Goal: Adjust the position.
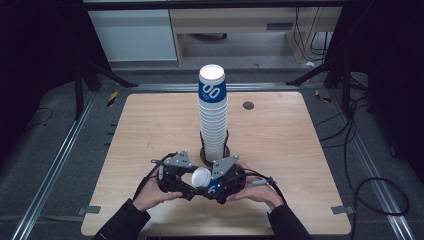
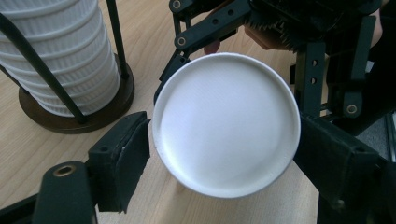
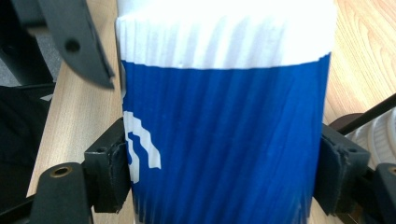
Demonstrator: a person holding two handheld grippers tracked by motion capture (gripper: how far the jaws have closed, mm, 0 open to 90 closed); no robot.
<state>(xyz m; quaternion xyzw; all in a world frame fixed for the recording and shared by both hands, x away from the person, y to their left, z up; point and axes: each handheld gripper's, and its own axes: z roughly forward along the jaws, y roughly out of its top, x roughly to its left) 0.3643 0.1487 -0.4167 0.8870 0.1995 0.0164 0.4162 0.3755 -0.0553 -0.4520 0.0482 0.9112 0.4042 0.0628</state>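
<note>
Writing: the top cup of the stack [image 1: 213, 112] reads "00" in white on blue.
Hands: yours meet low over the counter [image 1: 150, 130], in front of the stack.
Right gripper [image 3: 224, 175]: clenched on the blue cup [image 3: 224, 144], which lies sideways.
Left gripper [image 2: 224, 154]: its pads sit at the cup's white base; whether they press, you cannot tell.

Right gripper view: the cup [image 3: 224, 135] between the jaws is cut off at the top and bottom edges; its white marking beside the left jaw is only partly legible. Left gripper view: the cup's open end faces the camera, hiding its body; the stack of cups [image 2: 56, 51], beyond the left jaw, is cut off at top and left.
</note>
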